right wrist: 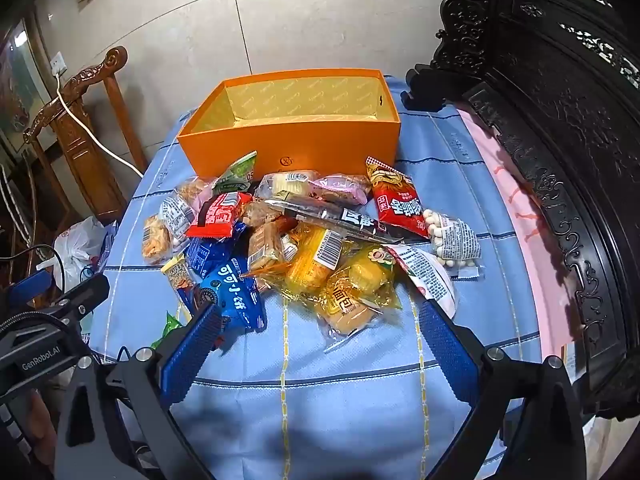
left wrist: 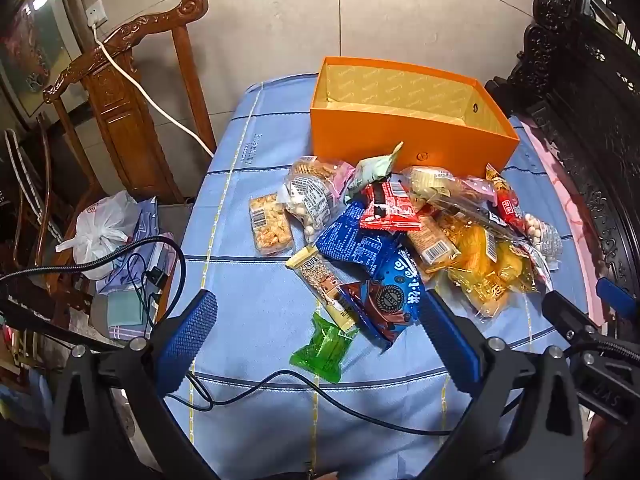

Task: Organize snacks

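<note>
An open, empty orange box [left wrist: 400, 136] [right wrist: 296, 144] stands at the far side of the blue-clothed table [left wrist: 248, 280]. A heap of snack packets lies in front of it: a green packet [left wrist: 324, 346], a blue cookie packet [left wrist: 394, 296] [right wrist: 236, 292], a red packet [left wrist: 386, 206] [right wrist: 218, 214], yellow bread packets [left wrist: 488, 268] [right wrist: 352, 284], a red chip bag [right wrist: 398, 200]. My left gripper [left wrist: 320, 308] is open and empty above the near side of the heap. My right gripper [right wrist: 320, 312] is open and empty, close to the yellow bread.
A carved wooden chair [left wrist: 120, 92] with a white cable stands at the left. Dark carved furniture [right wrist: 560, 140] borders the table's right side. Bags and clutter [left wrist: 104, 232] lie on the floor at the left. A black cable [left wrist: 300, 384] runs across the cloth near me.
</note>
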Demonstrator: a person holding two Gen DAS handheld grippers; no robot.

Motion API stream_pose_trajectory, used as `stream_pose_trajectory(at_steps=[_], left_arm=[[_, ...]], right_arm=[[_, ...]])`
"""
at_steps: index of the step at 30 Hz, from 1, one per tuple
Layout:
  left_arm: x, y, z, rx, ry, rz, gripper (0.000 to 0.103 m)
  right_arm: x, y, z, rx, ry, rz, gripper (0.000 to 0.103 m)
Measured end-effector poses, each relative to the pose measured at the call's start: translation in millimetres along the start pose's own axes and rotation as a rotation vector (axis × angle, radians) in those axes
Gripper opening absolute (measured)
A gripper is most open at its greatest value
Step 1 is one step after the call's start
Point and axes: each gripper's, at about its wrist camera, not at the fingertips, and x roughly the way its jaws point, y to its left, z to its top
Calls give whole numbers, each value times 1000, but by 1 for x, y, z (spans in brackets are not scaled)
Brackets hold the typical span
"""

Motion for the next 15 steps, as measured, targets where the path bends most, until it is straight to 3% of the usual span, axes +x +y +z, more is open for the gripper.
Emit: stream_pose_trajectory(at_steps=[15], left_arm=[[4,0,-14,-11,3,-7,99]], right_arm=[[6,4,-5,1,15,-2,100]])
